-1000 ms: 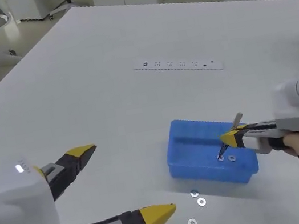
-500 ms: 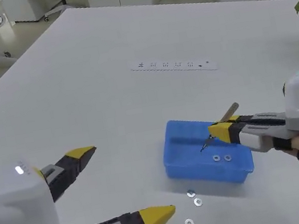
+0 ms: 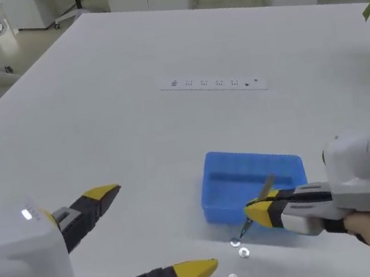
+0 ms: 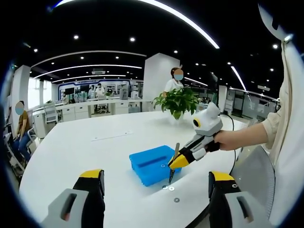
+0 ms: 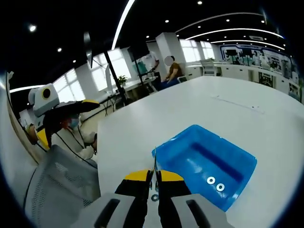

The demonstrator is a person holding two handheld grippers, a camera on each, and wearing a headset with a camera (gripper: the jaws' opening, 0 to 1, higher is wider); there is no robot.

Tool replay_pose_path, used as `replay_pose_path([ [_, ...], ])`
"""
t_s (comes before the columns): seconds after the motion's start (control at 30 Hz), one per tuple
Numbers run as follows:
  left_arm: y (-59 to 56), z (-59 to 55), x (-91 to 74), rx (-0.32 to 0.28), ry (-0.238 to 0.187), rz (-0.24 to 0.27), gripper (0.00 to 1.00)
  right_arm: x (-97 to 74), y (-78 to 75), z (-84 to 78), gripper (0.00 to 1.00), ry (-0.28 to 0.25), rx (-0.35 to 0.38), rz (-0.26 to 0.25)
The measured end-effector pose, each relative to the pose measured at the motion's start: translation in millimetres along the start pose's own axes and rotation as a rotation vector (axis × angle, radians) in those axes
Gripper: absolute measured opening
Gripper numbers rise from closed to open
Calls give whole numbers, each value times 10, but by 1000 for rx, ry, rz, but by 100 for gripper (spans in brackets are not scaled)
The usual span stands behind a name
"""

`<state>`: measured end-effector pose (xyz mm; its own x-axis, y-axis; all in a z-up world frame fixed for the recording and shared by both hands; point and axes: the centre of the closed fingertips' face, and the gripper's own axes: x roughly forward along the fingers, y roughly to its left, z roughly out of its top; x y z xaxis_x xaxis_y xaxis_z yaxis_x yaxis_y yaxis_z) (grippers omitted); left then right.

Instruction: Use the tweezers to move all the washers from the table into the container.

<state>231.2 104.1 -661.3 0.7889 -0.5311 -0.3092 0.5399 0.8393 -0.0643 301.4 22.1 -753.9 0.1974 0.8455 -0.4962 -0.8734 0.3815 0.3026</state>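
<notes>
Three washers (image 3: 236, 243) lie on the table (image 3: 125, 84) just off the tips of the tweezers (image 3: 266, 185), beside the blue container (image 3: 248, 168) that holds two more. The right gripper (image 3: 249, 210) has its jaws pinched onto the tweezers. The left gripper (image 3: 164, 226), well apart from them, has its jaws spread wide.

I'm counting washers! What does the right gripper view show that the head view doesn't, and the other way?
Right gripper view: two small silver metal washers lying inside the blue rectangular plastic container. Head view: three washers on the white table beside it. Both: the container, and thin metal tweezers clamped in the right gripper.
</notes>
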Motion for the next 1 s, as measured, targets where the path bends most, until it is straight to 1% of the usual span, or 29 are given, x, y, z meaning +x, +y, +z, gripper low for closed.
replay_pose_path([
  [0.1, -5, 0, 0, 3, 1, -2, 92, 47, 0, -90, 3, 30, 4, 1],
  [0.23, -9, -5, 1, 5, 5, -2, 92, 86, 8, -172, 3, 65, 6, -3],
  [0.33, -15, -3, -1, 3, 3, -4, 91, 92, 29, -192, 3, 78, -4, -4],
  [0.37, -16, -3, -2, 2, 3, -4, 91, 88, 35, -184, 3, 75, -5, -3],
  [0.43, -15, -5, -3, 2, 3, -4, 91, 92, 40, -192, 3, 84, -22, -6],
  [0.47, -18, -10, -2, 3, 5, -5, 91, 92, 41, -213, 3, 101, -40, -10],
  [0.5, -19, -11, -1, 3, 6, -6, 91, 95, 49, -202, 3, 95, -46, -10],
  [0.57, -25, -11, -1, 6, 6, -8, 91, 88, 80, -214, 3, 107, -60, -5],
  [0.67, -21, -11, -3, 4, 5, -6, 91, 86, 134, -235, 3, 118, -113, 1],
  [0.73, -16, -14, -5, 3, 5, -3, 91, 83, 181, -260, 3, 135, -181, 12],
  [0.77, -13, -15, -6, 2, 4, -3, 91, 98, 219, -260, 3, 136, -219, 21],
  [0.87, -13, -19, -4, 0, 5, -4, 91, 104, 290, -284, 3, 155, -284, 38],
  [0.9, -13, -22, -3, 4, 7, -4, 91, 113, 327, -299, 3, 163, -324, 50],
  [0.93, -15, -22, -1, 5, 7, -5, 91, 117, 340, -301, 3, 166, -349, 51],
  [0.97, -17, -23, 0, 4, 8, -5, 91, 121, 326, -297, 3, 166, -370, 36],
  [1.0, -17, -22, 1, 3, 7, -5, 91, 124, 337, -301, 3, 165, -361, 40],
])
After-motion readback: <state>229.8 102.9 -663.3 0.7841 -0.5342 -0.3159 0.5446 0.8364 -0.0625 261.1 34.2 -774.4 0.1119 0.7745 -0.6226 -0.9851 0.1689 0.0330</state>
